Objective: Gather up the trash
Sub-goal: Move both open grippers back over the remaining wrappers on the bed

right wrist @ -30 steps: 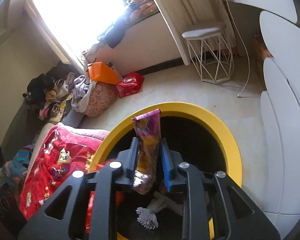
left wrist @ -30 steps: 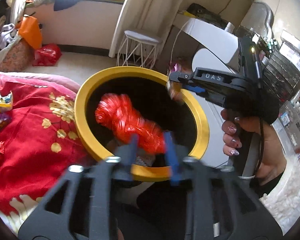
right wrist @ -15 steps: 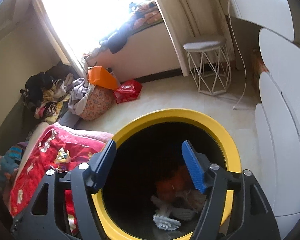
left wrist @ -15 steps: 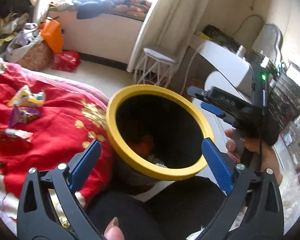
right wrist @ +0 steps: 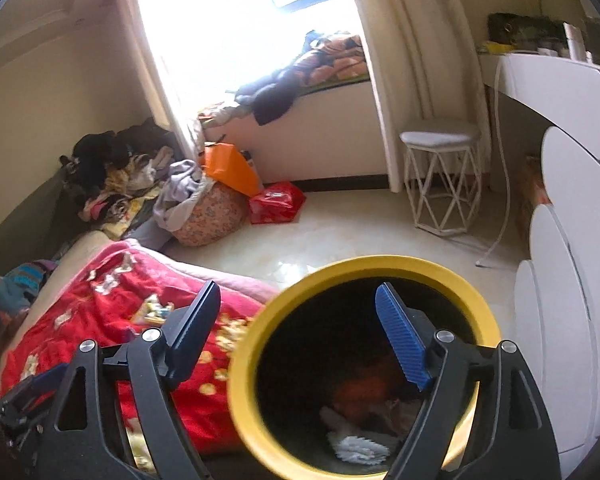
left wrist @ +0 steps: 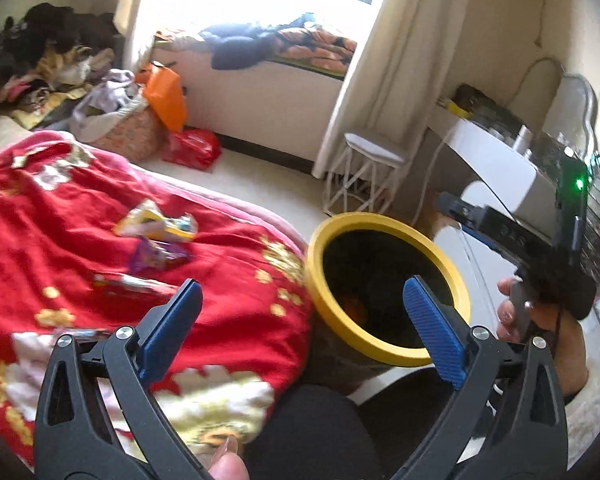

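the left gripper [left wrist: 300, 308] has its jaws spread wide with nothing between them, hanging above the edge of the red blanket [left wrist: 80, 232] on the bed. the right gripper [right wrist: 298, 328] has jaws that are opening, also bare, over the yellow-rimmed bin [right wrist: 244, 380] that stands just beside the bed's edge. orange and white trash [right wrist: 360, 404] lies at the bottom of the bin. several snack wrappers [left wrist: 156, 228] lie on the blanket, near its middle, well apart from the bin.
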